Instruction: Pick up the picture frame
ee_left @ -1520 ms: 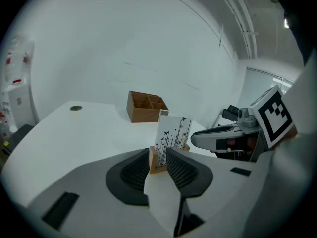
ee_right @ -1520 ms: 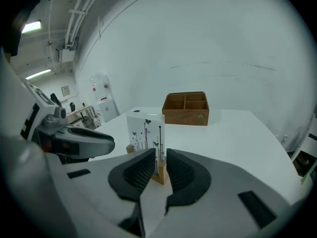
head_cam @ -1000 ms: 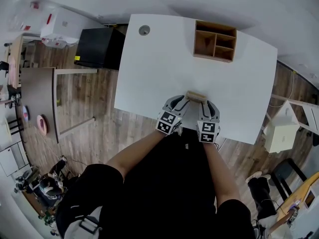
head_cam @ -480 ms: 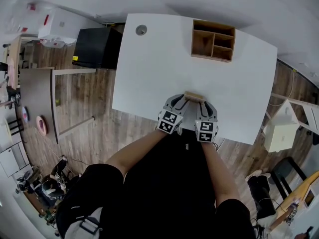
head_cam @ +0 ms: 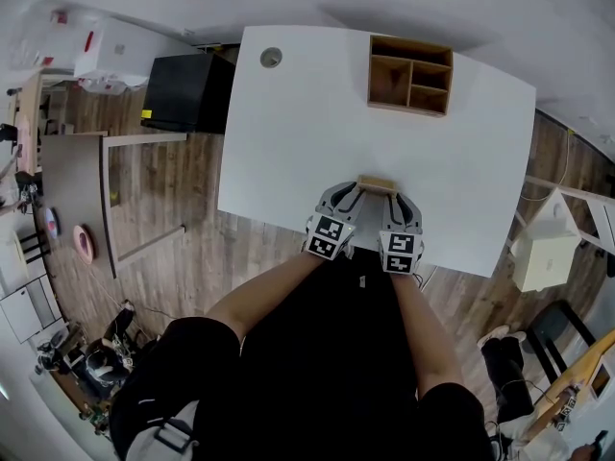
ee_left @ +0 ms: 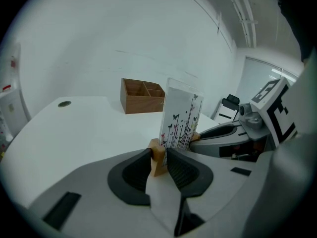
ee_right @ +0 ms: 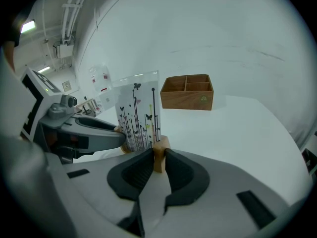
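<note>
The picture frame (head_cam: 377,184), a clear panel printed with butterflies and stems on a light wooden base, stands upright near the front edge of the white table (head_cam: 307,123). My left gripper (head_cam: 357,190) is at the left end of the base. In the left gripper view its jaws (ee_left: 158,155) are closing, and both pads touch the wooden end block of the frame (ee_left: 179,120). My right gripper (head_cam: 394,196) holds the right end. In the right gripper view it (ee_right: 158,157) is shut on the other wooden end block below the panel (ee_right: 138,115).
A wooden organizer (head_cam: 410,75) with open compartments stands at the back of the table. A round cable hole (head_cam: 271,58) sits at the back left corner. A black cabinet (head_cam: 187,92) stands on the floor left of the table. A white side table (head_cam: 543,248) is on the right.
</note>
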Demonstrator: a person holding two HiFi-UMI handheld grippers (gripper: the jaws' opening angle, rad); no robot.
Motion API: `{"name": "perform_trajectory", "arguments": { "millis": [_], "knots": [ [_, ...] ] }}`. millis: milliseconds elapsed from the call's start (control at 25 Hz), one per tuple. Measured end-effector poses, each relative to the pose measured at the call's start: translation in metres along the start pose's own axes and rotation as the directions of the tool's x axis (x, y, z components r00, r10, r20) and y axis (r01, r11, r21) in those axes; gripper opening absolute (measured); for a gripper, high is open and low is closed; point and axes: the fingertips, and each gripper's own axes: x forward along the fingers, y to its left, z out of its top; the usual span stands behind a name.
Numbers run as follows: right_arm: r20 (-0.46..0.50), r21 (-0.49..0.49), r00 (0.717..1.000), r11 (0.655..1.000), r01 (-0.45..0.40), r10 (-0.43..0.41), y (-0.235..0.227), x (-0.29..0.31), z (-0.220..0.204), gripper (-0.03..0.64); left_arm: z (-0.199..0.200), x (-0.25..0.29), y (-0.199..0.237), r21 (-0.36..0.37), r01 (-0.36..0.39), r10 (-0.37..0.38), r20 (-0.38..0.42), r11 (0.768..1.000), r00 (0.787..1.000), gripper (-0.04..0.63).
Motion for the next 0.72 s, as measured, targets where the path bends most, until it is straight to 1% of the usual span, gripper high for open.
{"name": "perform_trajectory", "arguments": {
  "millis": [160,320,560,720],
  "knots": [
    [0.022,0.002,1.0,1.0,0.008,-0.008,-0.001,-0.007,0.007,0.083,0.009,-0.006,-0.003,0.007,-0.005,0.005,0.02,1.0,1.0,0.104],
    [0.047,0.006,0.999,1.0,0.008,-0.009,0.001,-0.021,0.018,0.083,0.02,-0.016,-0.008,-0.002,-0.014,0.014,0.034,1.0,0.999,0.103],
    [0.107,0.002,0.994,1.0,0.005,-0.006,0.016,-0.047,0.037,0.08,0.038,-0.048,-0.015,-0.03,-0.035,0.038,0.086,0.999,0.996,0.097],
    [0.128,0.0,0.992,1.0,0.01,-0.01,0.03,-0.069,0.037,0.078,0.036,-0.075,-0.025,-0.041,-0.032,0.036,0.105,0.999,0.994,0.089]
  ]
}}
